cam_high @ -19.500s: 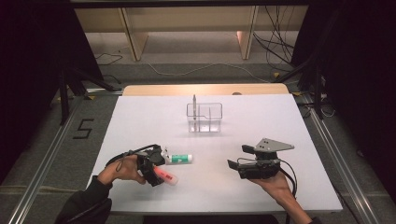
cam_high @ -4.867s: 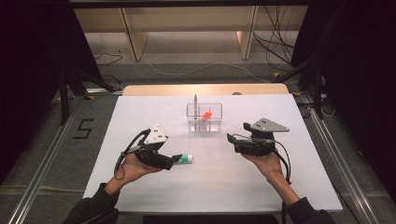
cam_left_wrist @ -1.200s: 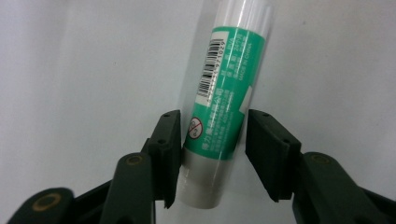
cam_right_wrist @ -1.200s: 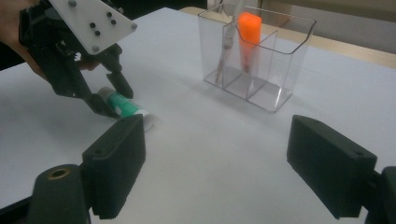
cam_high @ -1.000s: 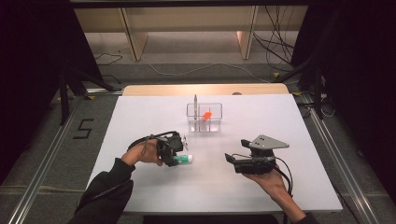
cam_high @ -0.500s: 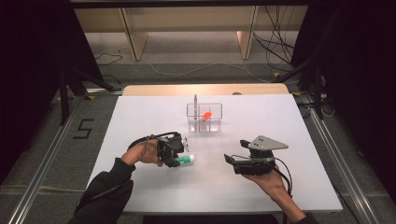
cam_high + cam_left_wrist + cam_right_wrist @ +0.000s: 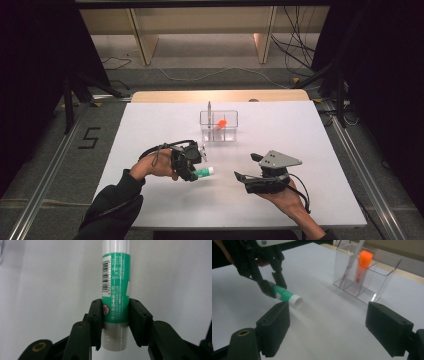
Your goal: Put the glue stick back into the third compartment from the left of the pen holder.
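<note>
Left hand-held gripper (image 7: 196,167) clamped, raised; right hand-held gripper (image 7: 243,176) jaws wide, level.

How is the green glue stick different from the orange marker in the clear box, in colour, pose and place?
Colour: the glue stick is green with white ends; the marker is orange.
Pose: the glue stick lies nearly level, while the marker stands almost upright.
Place: the glue stick is gripped between the jaws of the left tool, over the white table; the marker sits free inside the clear box.
Both are slim, stick-shaped stationery items.
</note>
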Demonstrator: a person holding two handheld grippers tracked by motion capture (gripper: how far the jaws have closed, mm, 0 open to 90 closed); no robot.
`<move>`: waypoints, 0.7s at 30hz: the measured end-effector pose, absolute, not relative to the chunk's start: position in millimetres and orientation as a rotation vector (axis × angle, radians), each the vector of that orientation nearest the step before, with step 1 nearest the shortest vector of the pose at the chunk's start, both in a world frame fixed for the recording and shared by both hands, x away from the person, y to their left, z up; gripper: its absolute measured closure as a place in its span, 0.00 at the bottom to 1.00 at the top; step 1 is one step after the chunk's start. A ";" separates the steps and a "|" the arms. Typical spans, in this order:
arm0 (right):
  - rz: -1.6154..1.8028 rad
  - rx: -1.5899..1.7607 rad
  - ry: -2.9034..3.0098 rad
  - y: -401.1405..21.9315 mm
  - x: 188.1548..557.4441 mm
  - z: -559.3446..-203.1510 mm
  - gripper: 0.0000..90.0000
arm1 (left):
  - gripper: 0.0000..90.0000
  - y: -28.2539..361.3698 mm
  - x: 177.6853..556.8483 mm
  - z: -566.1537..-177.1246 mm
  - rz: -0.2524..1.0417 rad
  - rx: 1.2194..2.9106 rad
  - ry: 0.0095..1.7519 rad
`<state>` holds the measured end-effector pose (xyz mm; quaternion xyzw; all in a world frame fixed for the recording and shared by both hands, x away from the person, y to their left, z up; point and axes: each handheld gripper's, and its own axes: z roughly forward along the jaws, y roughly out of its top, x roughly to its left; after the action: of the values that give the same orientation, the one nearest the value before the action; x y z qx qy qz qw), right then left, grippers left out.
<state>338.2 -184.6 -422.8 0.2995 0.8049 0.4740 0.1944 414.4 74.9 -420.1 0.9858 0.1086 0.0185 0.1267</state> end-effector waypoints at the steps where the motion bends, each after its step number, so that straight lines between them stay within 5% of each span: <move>1: 1.324 0.824 2.270 -182.6 336.4 -423.3 0.23 | 0.72 72.9 412.5 -418.7 0.058 2.875 0.306; 21: 1.136 0.496 2.318 -148.8 309.9 -430.8 0.21 | 0.72 33.5 403.0 -397.0 -0.048 2.884 0.273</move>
<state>309.9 -148.8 -430.8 0.1824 0.8530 0.4181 0.2536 403.0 33.5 -397.0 0.9880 0.0935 -0.0166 0.1219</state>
